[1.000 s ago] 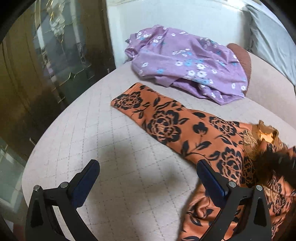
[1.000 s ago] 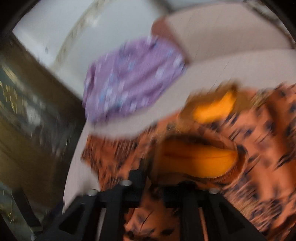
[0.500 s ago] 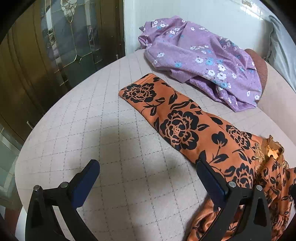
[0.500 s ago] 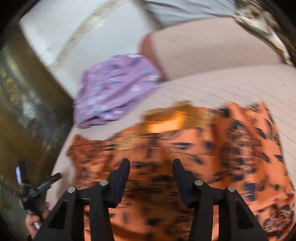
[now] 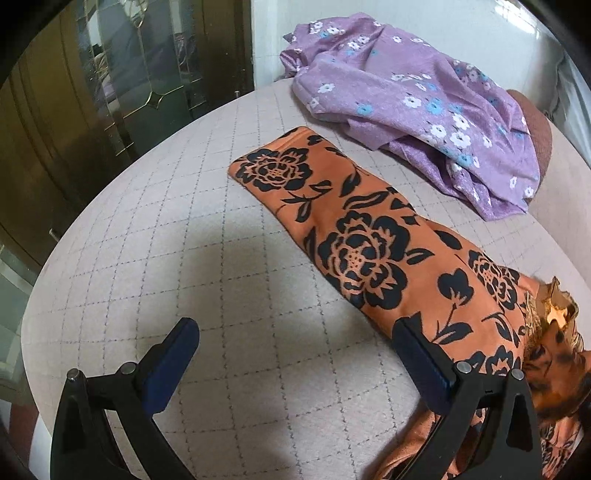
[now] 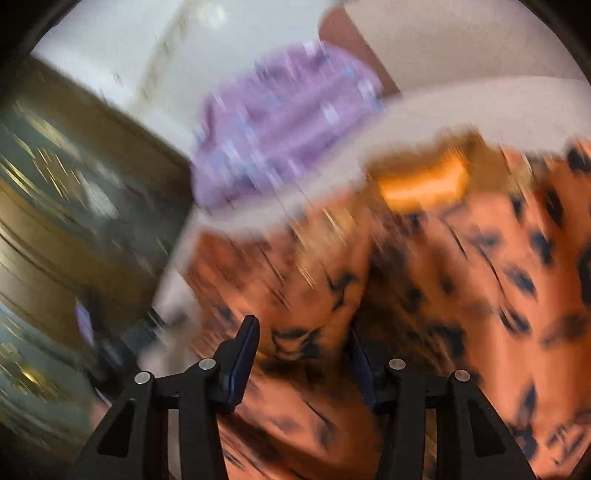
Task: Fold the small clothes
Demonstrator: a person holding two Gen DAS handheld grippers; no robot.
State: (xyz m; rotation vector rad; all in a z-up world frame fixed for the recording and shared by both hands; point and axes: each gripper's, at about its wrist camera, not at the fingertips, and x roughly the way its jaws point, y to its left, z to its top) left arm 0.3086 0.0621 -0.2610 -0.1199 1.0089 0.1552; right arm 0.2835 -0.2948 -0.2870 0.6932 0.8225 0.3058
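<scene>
- Orange garment (image 5: pixel 369 243) with a black flower print lies on the quilted beige surface (image 5: pixel 207 280). One long, narrow part is spread flat and runs from centre frame toward the lower right of the left wrist view.
- Bunched, ruffled golden fabric (image 5: pixel 557 314) of the same garment sits at the right edge.
- Left gripper (image 5: pixel 295 354): jaws wide apart, nothing between them. Left finger (image 5: pixel 170 365) over bare quilting; right finger (image 5: pixel 424 365) at the near edge of the orange cloth. Contact with the cloth: cannot tell.
- Right gripper (image 6: pixel 303 350): view heavily blurred. Jaws partly apart, low over the orange cloth. Print shows in the gap; the pads do not appear to press on it.
- Purple garment (image 5: pixel 417 107) with small white and blue flowers lies crumpled at the far end, against the white wall (image 5: pixel 443 26), well apart from the orange one.
- Brown cushion (image 5: pixel 535 125) just beside the purple heap, partly under it.
- Dark wooden door with leaded glass (image 5: pixel 147 74) to the left.
</scene>
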